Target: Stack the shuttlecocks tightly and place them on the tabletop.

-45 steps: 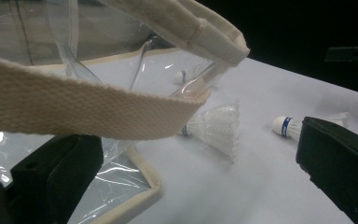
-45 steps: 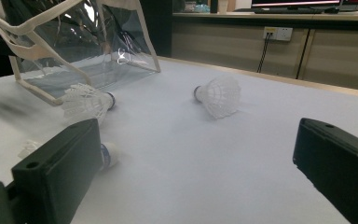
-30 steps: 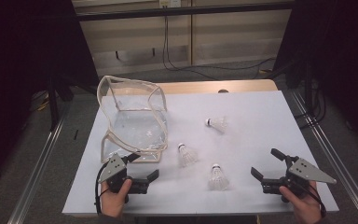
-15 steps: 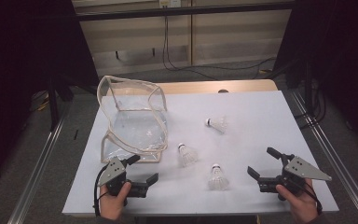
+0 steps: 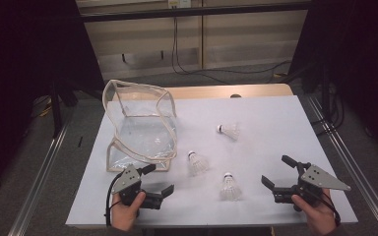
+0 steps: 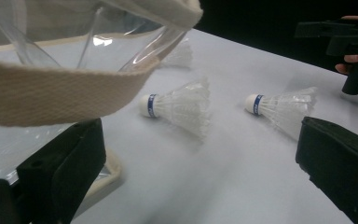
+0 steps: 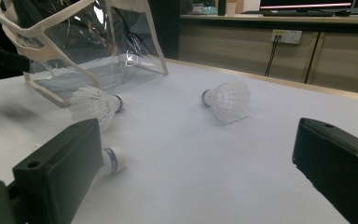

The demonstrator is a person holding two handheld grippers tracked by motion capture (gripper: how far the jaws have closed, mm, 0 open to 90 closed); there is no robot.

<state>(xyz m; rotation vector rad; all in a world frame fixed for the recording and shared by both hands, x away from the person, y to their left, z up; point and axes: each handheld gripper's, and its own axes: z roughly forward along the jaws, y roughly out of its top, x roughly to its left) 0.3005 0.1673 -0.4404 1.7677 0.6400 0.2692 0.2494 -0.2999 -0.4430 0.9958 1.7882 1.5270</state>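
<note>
While both grippers hovered low over the white table (image 5: 275,118), the left gripper (image 5: 153,183) and right gripper (image 5: 281,173) stood wide open and empty. Three shuttlecocks lay apart: nearest shuttlecock (image 5: 229,187), middle shuttlecock (image 5: 197,163), far shuttlecock (image 5: 228,131), beside the clear bag (image 5: 140,125). Each would probably prove very light, with crushable feathers; the firm cork head offered the safer hold.

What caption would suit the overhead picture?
Two open hand-held grippers, left gripper and right gripper, flank three shuttlecocks beside a clear bag.
</note>
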